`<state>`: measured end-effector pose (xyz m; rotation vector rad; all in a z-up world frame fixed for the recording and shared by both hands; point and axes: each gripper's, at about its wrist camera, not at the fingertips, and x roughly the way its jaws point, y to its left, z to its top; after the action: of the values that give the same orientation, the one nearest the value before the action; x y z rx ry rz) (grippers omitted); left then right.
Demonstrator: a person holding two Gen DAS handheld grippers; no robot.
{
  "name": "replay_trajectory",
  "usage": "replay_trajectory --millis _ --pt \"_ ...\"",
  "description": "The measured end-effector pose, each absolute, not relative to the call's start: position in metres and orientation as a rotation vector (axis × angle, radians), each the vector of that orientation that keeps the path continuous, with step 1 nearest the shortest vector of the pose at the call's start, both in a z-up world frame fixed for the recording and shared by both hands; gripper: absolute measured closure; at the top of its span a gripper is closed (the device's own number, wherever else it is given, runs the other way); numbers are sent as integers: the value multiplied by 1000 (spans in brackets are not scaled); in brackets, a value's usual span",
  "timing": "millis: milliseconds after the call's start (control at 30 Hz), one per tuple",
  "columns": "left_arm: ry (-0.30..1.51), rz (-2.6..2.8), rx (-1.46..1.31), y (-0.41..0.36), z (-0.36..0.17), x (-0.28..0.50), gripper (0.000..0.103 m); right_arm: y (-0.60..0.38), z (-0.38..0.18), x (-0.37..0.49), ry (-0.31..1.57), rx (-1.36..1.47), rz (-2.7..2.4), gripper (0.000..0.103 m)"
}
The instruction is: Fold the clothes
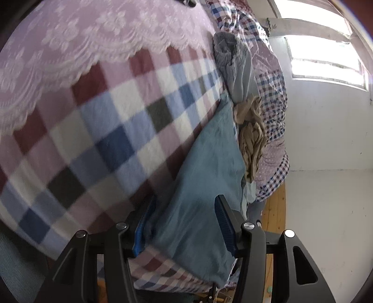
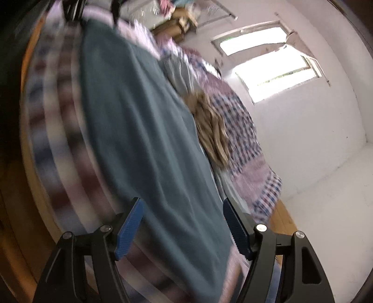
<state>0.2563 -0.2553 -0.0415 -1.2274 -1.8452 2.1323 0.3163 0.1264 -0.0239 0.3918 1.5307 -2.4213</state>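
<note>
A teal garment [image 1: 205, 163] lies flat along the edge of a bed with a checked blanket [image 1: 112, 121]. In the left wrist view my left gripper [image 1: 186, 200] stands open over the garment's near end. The cloth lies between its blue pads [image 1: 225, 221], which do not press on it. The right wrist view is blurred. There the same teal garment [image 2: 139, 121] stretches away over the bed, and my right gripper [image 2: 182, 201] hangs open above its near part with nothing clamped. Dark shapes [image 2: 72, 9] at the garment's far end look like the other gripper.
A crumpled tan garment [image 1: 251, 139] and a grey-blue one [image 1: 235, 67] lie beside the teal one, against a checked quilt [image 1: 272, 98]. A pink lace cover [image 1: 93, 35] spans the far bed. White wall [image 1: 326, 139], window [image 1: 326, 67] and wooden floor [image 1: 276, 209] are on the right.
</note>
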Motion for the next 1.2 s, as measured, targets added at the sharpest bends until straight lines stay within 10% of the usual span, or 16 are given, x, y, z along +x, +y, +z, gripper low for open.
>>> replay_trajectory --millis 200,467,800,1033,1200 --pt "-1932 2096 -1154 -261 -46 271 48 54 -16 342 1345 310 -2349 29" --pt "-1913 2010 -1053 -265 -40 270 79 -38 -27 353 1274 166 -2244 29" --pt "-1902 1893 -1035 -273 -36 268 81 -108 -51 319 1303 108 -2214 32" --pt "-1915 1883 -1026 -284 -37 270 63 -124 -55 297 1290 191 -2189 97" --pt "-1908 1904 -1017 -287 -35 268 47 -122 -40 298 1220 205 -2192 99"
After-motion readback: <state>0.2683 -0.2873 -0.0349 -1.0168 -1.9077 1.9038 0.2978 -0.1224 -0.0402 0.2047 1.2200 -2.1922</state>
